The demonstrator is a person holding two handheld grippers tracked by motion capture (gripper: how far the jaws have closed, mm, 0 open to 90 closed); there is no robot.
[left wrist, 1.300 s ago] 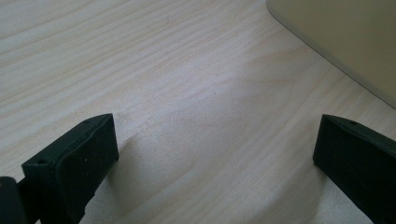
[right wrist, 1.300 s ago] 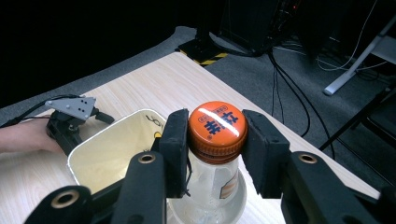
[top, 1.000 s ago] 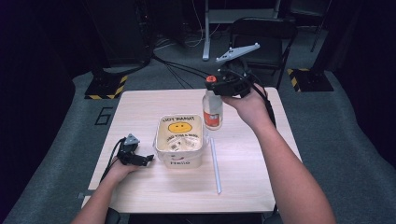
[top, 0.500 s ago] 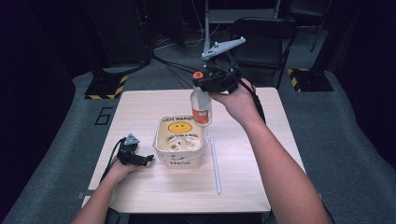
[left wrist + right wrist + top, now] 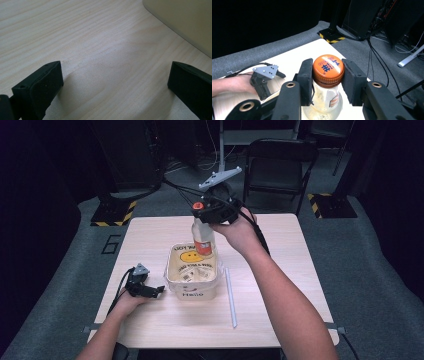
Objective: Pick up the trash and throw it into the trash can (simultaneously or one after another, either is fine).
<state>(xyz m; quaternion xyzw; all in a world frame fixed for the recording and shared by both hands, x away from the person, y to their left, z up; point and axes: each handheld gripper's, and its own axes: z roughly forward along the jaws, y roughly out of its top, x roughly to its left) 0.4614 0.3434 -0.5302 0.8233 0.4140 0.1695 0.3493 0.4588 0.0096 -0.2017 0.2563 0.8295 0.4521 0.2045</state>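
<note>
Pale wood grain covers the square table [image 5: 300,270] in the high view, where a cream plastic tub with a smiley face printed inside [image 5: 192,272] sits near the middle and a thin white straw [image 5: 230,296] lies just to its right. Above the tub's far rim, the right gripper [image 5: 202,212] clamps a clear plastic bottle with an orange cap [image 5: 203,236] by its neck, holding it upright and off the table. The left gripper [image 5: 150,290] rests on the table just left of the tub.

From the left gripper view, both black jaws stand wide apart over bare wood, with the tub's wall [image 5: 185,22] at the upper right.

From the right gripper view, the pads [image 5: 305,81] press both sides of the bottle [image 5: 328,71] at its orange cap.
</note>
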